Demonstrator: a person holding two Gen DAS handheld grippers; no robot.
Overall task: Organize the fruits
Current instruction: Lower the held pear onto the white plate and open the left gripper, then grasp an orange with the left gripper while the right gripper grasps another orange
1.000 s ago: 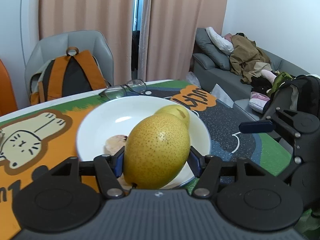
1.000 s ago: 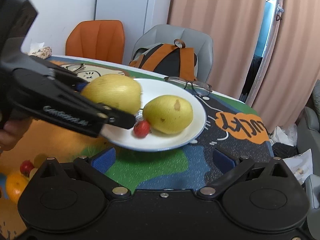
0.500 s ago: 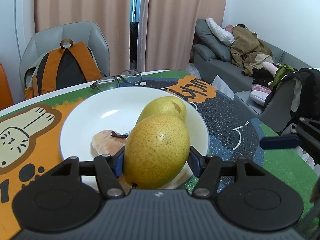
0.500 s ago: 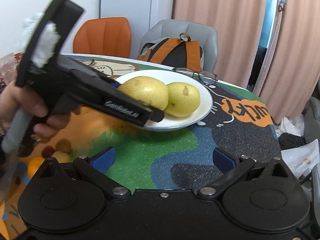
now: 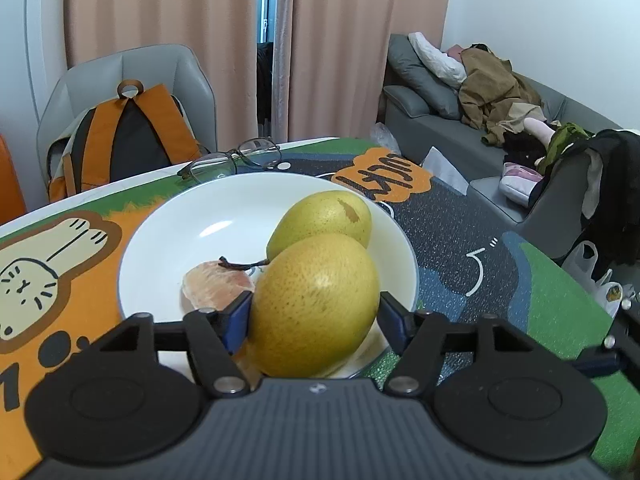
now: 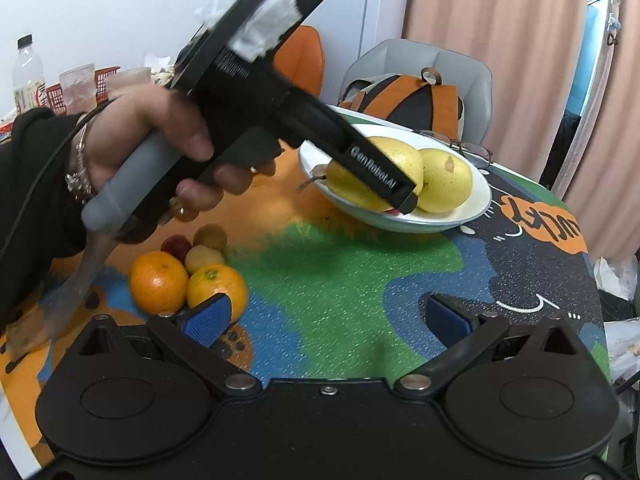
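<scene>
Plainly, left gripper [image 6: 404, 200] marked "GenRobot.AI", pear [image 5: 316, 304]

Bare mat [image 6: 344, 280] beside oranges [image 6: 160, 280]

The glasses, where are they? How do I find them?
Find the big white plate on the colourful table mat. Just past its far rim, toward the grey chair with the orange backpack, lie the glasses: thin dark wire frames, the only thing there that isn't fruit.

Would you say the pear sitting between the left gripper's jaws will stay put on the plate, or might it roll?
The pear looks rounded and smooth, so it may roll a little. It leans against the second pear, which probably checks it on that side. The white plate dishes upward at its rim, so it likely stays inside.
</scene>
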